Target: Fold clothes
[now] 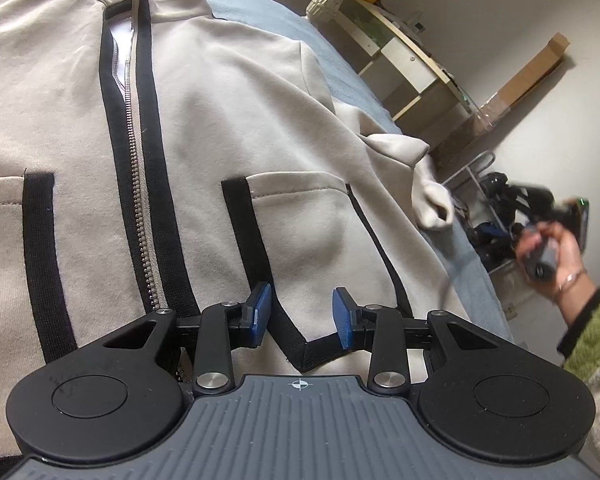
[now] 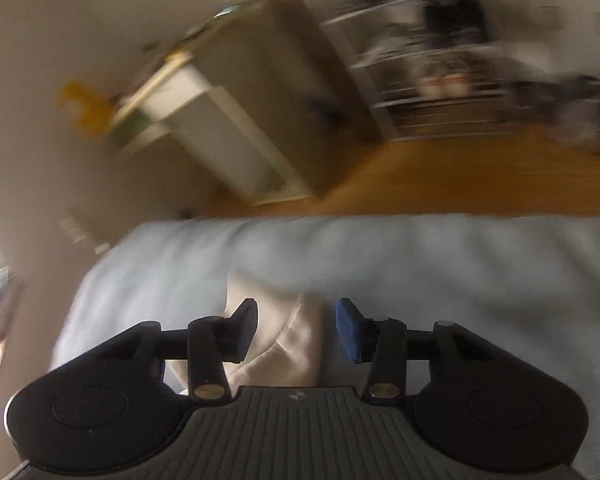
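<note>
Left gripper (image 1: 301, 316) w/ ribbed blue pads, open over beige knit jacket (image 1: 204, 128); zipper (image 1: 138, 168) axis running away, collar far. Right gripper (image 2: 296, 332) open, blurred.

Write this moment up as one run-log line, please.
jacket: flat, zipped, unfolded | left gripper: open above hem | right gripper: open above sleeve, moving | bed

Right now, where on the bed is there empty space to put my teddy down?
The blue bedcover lies bare between the jacket's sleeve and the bed's floor-side edge. The beige jacket covers everything in front of the left gripper, so it's crowded there.
</note>
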The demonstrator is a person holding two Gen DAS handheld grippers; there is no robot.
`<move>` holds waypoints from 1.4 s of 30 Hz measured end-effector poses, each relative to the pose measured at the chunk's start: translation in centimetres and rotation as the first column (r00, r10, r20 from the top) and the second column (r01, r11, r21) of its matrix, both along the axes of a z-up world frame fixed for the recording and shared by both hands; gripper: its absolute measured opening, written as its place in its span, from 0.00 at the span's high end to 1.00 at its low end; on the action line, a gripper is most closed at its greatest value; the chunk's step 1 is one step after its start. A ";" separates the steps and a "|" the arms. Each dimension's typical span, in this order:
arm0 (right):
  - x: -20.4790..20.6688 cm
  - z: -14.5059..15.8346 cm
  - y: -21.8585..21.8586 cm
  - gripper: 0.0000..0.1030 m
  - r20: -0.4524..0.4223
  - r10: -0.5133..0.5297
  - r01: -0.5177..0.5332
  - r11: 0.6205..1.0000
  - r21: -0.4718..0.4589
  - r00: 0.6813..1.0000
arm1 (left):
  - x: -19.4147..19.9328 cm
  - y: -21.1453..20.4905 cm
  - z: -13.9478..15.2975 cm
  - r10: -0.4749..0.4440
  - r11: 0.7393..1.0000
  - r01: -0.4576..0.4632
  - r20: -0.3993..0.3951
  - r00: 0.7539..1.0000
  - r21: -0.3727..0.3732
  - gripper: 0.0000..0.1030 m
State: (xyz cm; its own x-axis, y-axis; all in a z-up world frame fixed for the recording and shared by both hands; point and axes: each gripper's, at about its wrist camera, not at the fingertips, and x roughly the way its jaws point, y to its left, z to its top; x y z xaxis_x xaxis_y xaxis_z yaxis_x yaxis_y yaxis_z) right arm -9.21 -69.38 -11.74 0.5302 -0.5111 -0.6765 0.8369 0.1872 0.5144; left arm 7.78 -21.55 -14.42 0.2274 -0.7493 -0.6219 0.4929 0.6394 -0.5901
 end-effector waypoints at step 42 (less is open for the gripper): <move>20.1 -1.4 13.1 0.83 -0.565 0.614 -0.802 0.578 -0.153 0.551 | -0.4 0.2 0.3 0.005 1.000 -0.005 0.014 1.000 0.017 0.67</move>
